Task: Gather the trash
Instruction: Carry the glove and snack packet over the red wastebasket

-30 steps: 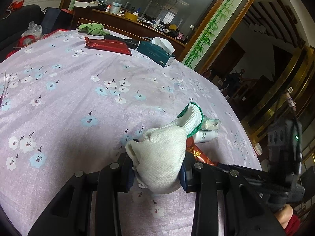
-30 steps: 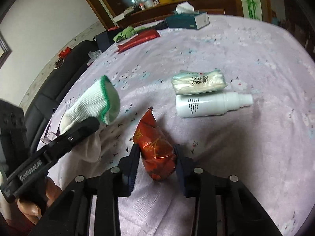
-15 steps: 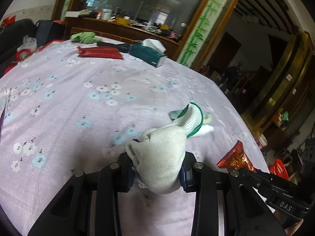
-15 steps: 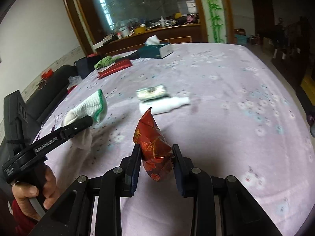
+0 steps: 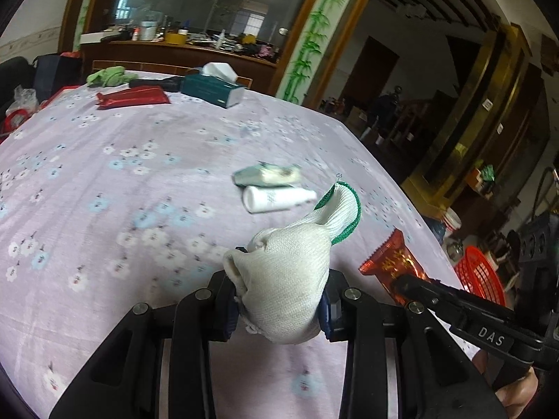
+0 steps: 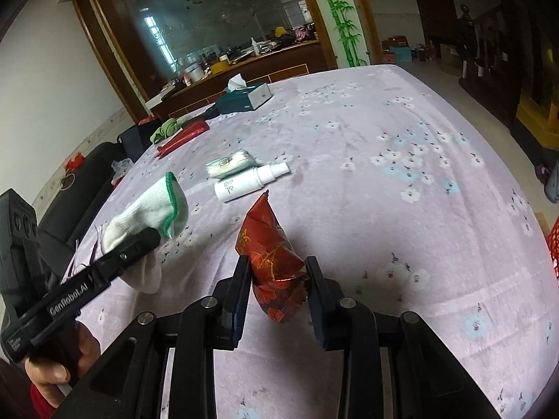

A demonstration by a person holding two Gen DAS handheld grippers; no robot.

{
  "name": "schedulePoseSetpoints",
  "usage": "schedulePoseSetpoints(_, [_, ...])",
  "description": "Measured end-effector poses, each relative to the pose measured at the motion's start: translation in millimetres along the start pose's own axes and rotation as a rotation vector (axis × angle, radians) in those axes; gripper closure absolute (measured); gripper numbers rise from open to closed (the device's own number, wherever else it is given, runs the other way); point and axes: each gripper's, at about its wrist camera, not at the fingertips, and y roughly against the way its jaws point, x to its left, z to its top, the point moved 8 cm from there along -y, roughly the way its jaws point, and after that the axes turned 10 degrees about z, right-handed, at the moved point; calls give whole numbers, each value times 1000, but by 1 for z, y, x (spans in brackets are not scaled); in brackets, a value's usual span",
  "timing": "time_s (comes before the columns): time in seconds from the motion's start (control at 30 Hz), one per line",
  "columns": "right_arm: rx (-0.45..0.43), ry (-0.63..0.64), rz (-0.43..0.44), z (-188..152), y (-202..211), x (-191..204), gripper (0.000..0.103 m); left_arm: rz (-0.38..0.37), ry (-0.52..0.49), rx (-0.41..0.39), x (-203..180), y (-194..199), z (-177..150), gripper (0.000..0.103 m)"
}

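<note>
Fig.: left gripper (image 5: pixel 279 309) clamped a glove (image 5: pixel 286 279), right gripper (image 6: pixel 277 284) a red wrapper (image 6: pixel 272 255), both above the table (image 6: pixel 401 132); steady carry to red basket (image 5: pixel 480 279) at 3 o'clock advised w/o slackening.

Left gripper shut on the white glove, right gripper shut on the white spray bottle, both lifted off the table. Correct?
Not quite. The right gripper is shut on a red snack wrapper, not the bottle; the right wrist view shows it. The white spray bottle lies on the tablecloth beside a tissue pack. The rest holds: the left gripper is shut on the white glove, both lifted.
</note>
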Motion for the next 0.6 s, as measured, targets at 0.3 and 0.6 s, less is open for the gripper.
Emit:
schedulePoseSetpoints(0.3, [-78,-82,-3,5,41,-35,70,-42,-87,24,-53,1,-8,69])
schedulePoseSetpoints(0.6, [-144,-153,-24,5,81,-72,70,-95,-174,57,-112,-5,-20,69])
